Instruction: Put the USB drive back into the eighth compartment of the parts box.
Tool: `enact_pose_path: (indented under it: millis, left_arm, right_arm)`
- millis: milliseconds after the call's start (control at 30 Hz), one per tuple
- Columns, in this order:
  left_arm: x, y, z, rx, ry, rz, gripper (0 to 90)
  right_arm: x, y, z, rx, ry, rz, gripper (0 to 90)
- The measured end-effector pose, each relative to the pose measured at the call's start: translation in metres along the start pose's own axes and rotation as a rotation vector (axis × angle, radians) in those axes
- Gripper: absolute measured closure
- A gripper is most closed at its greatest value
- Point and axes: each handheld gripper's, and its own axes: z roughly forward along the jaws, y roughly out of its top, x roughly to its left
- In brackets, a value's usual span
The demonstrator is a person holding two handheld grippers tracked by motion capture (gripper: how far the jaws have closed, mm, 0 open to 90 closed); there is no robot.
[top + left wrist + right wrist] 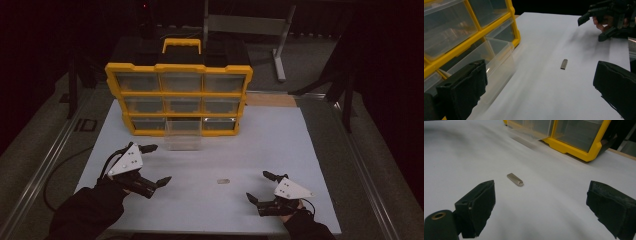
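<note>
On the white tabletop (pixel 280 150), a small flat metal piece (pixel 224 181) lies alone and untouched, roughly midway between the two hand-held grippers and well short of the yellow organizer (pixel 178 95) at the back. Seen from the right gripper view, the metal piece (pixel 515 179) sits just ahead of that tool's black jaws, which stand wide apart with nothing between them. The right gripper (pixel 264 187) hovers low near the table's front edge, to the right of the piece. The left gripper (pixel 155 163), also spread open and empty, is held to the left, nearer the clear drawer (pixel 183 134) that has been pulled out of the organizer's bottom row and now juts onto the table. From the left gripper view, the drawer (pixel 496 62) looks empty, as far as its clear walls show.

By the look of it, the drawer is ready and the pickup has not begun: the piece has yet to be grasped, carried and dropped in, and the drawer has yet to be pushed home.
</note>
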Motion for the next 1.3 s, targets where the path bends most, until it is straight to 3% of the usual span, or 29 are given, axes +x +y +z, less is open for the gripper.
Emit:
enact_pose_path:
  millis: [1000,1300]
  left_arm:
    - [-0.009,0.023,0.035,0.028,-0.083,0.043,0.3]
    - [-0.014,0.03,0.058,0.067,-0.124,0.067,0.3]
  right_arm:
    - [0.0,0.001,0.001,-0.003,0.011,0.014,9.0]
    - [-0.001,0.001,0.001,-0.002,0.019,0.009,9.1]
